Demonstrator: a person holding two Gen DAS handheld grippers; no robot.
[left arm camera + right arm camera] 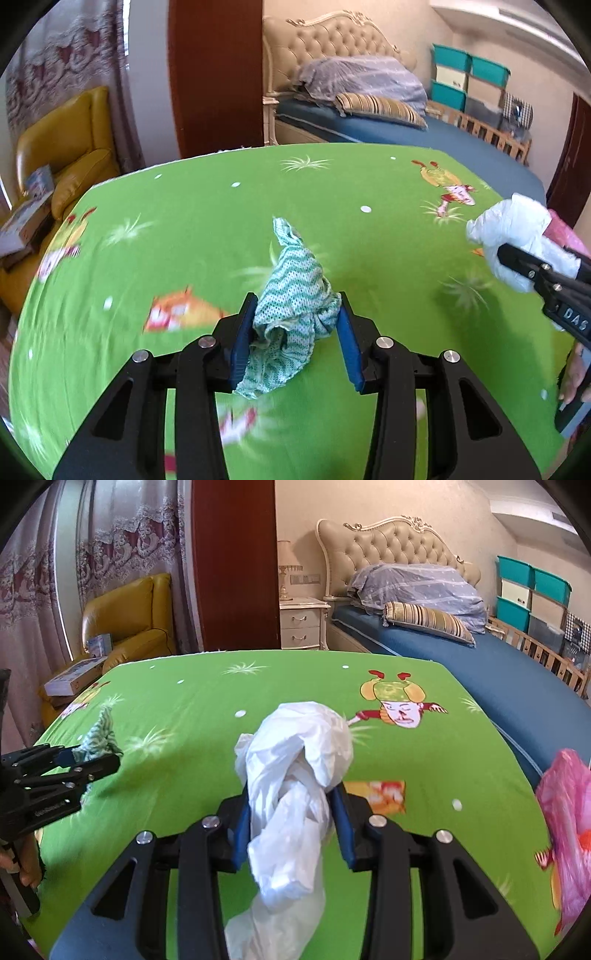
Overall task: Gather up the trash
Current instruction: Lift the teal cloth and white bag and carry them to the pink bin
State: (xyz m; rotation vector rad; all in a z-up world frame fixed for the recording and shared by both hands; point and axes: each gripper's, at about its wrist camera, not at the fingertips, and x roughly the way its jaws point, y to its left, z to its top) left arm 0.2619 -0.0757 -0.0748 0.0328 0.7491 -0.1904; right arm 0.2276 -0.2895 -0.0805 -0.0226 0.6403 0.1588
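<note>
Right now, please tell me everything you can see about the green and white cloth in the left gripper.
The green and white cloth is a thin, mesh-like rag with a wavy green pattern on white. It is crumpled and bunched, one twisted end standing up, a loose end hanging below. The left gripper is shut on it, its blue pads pressing both sides. It is over the green cartoon-print sheet; whether it touches the sheet cannot be told.

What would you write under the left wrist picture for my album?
Left gripper pinches a green rag above the green sheet; right gripper holds a white bag.
</note>
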